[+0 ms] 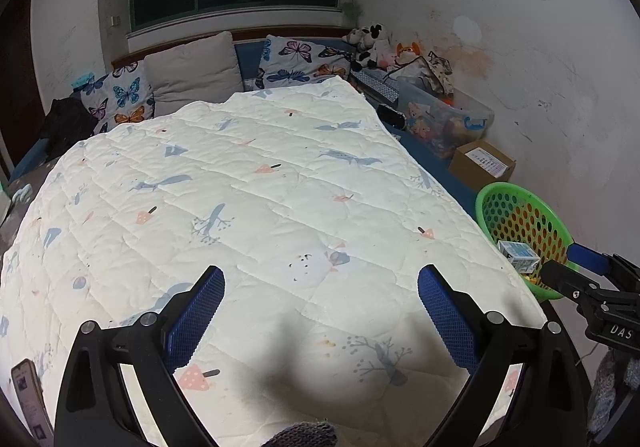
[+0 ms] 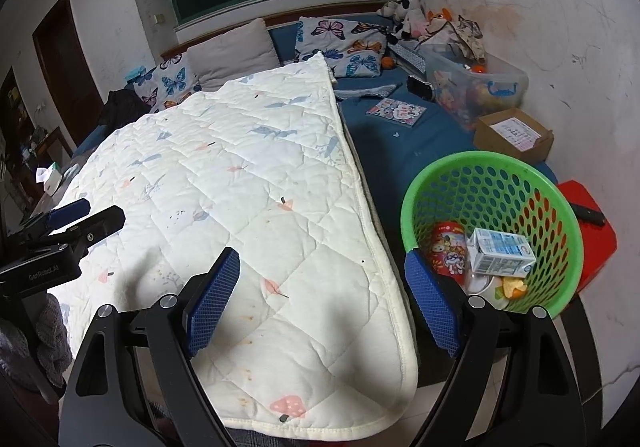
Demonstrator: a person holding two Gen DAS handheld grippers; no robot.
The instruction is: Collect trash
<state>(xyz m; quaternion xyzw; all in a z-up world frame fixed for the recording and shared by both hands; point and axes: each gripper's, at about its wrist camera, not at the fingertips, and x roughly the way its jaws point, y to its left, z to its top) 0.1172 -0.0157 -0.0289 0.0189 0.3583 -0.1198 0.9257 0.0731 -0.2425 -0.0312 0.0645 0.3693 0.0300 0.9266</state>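
Right gripper agape, empty, left gripper agape marked "GenRobot.AI", milk carton in green basket

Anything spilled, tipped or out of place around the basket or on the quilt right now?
Nothing spilled. The green basket leans towards the camera rather than standing upright, but the milk carton, red can and other scraps all sit inside. The quilt has small brownish stains near its near edge. Both grippers are open and empty.

Phone: cut by left edge. Cup in basket: mostly hidden under carton.
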